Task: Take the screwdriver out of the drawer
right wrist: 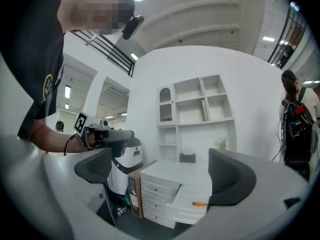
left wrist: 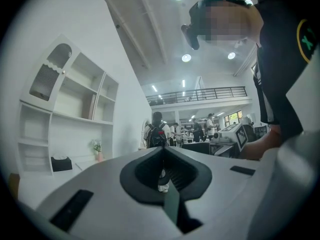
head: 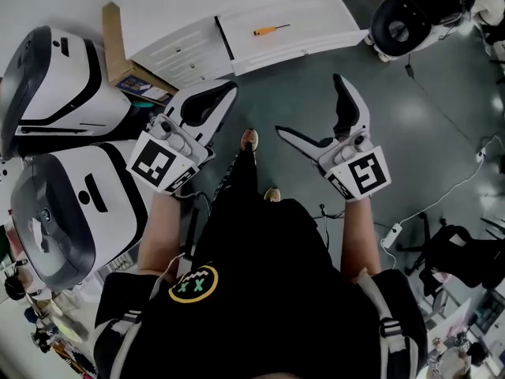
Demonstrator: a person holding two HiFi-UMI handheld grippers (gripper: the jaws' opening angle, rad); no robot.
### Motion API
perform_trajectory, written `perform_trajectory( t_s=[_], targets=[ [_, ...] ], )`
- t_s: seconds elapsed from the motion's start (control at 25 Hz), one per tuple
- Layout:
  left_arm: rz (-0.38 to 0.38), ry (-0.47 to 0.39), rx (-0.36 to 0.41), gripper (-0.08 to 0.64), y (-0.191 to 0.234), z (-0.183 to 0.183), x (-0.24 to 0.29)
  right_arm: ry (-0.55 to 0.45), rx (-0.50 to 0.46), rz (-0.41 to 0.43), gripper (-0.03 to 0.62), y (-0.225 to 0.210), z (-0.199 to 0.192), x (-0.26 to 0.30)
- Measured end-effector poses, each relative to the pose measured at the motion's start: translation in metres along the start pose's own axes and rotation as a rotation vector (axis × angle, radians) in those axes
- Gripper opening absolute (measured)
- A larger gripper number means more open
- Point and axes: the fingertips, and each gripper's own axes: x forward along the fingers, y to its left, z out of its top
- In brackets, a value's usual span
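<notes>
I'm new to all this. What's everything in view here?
Screwdriver: one, orange handle, in the open drawer.
Drawer: one, white, pulled out of the cabinet.
Cabinet: one, white, ahead by the wall.
Box: one, brown, beside the cabinet.
Machines: two, white and black, floor at left.
Shelf: one, white, above the cabinet.
Cables: a few, white and black, floor at right.
People: several, dark clothes, far background.
Left gripper: one, white, shut, empty.
Right gripper: one, white, open, empty.
</notes>
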Motion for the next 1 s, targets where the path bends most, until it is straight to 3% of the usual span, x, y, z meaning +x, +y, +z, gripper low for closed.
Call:
perform_trajectory(
  t_s=[0.4, 1.0],
  targets=[
    [-0.007, 0.030, -0.007, 0.020, 0.071, -0.023, 0.031, 0.038, 0.016, -0.009, 0.581, -0.049, -0.018, 0.062],
    [-0.028, 0.030, -0.020, 0.020, 0.130, -0.047, 0.063, 0.075, 0.021, 0.014, 0.581, -0.096, -0.052, 0.130]
  ],
)
